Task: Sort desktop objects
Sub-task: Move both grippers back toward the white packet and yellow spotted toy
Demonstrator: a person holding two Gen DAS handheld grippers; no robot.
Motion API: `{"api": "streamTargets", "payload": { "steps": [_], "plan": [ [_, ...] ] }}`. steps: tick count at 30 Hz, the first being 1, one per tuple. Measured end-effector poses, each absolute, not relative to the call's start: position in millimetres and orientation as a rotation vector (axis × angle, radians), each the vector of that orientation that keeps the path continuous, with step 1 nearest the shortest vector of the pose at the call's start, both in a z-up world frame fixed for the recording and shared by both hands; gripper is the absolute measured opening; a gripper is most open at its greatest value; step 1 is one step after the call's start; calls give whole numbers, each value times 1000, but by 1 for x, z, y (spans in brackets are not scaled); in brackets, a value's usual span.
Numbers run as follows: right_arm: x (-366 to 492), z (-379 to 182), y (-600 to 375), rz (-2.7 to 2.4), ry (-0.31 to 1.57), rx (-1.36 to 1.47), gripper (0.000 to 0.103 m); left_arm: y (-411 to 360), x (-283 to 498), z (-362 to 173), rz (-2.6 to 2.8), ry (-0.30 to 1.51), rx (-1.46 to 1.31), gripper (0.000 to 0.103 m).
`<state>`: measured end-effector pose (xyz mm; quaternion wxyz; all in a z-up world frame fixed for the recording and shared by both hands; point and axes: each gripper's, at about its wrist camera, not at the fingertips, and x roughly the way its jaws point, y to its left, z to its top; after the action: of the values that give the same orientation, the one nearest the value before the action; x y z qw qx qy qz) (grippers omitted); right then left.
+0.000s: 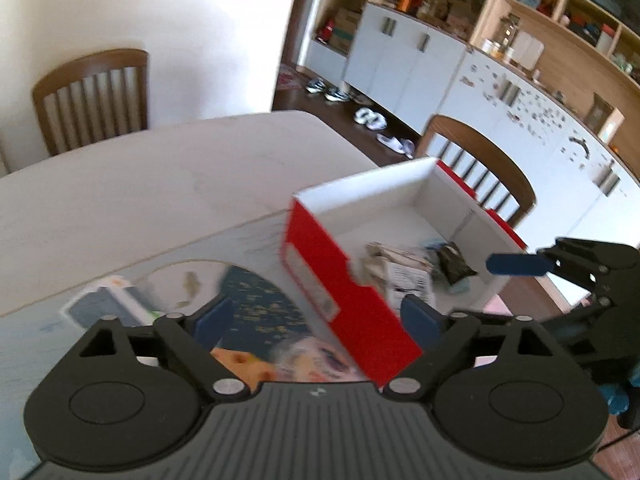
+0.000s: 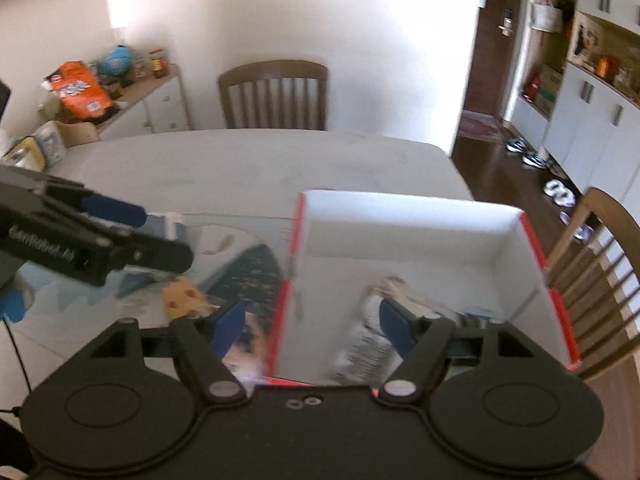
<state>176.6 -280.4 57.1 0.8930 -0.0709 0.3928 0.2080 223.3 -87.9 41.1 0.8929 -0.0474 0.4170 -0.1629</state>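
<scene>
A red box with a white inside (image 1: 332, 280) stands on the table and holds several small packets (image 1: 404, 264). It also shows in the right wrist view (image 2: 420, 236). My left gripper (image 1: 316, 320) is open and empty, its fingers either side of the box's near red wall. My right gripper (image 2: 312, 326) is open and empty, held over the box's left wall and inside. The right gripper shows at the right of the left wrist view (image 1: 520, 265). The left gripper shows at the left of the right wrist view (image 2: 116, 208).
A picture mat (image 1: 256, 300) lies under the box on the pale table (image 1: 140, 184). A small white packet (image 1: 108, 300) lies on the mat at left. Wooden chairs (image 2: 276, 94) stand at the far side and at the right (image 1: 480, 168). Cabinets line the right wall.
</scene>
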Motion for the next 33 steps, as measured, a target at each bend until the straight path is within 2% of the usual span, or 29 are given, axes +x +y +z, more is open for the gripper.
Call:
{"api": "streamTargets", "payload": {
  "steps": [1,3,16,33],
  "plan": [
    [175,58,-274,441,810,-153,80,-80,223,42,-330,864,-102,102],
    [173,59,-262,454,800,-163,84,-67,221,42,-315,859,-105,102],
    [166,55,-190,542,792,-234,85,3,221,29,-220,871,-128,103],
    [183,13,-125,635,871,-273,85,48,240,-17,-127,949,-163,103]
  ]
}}
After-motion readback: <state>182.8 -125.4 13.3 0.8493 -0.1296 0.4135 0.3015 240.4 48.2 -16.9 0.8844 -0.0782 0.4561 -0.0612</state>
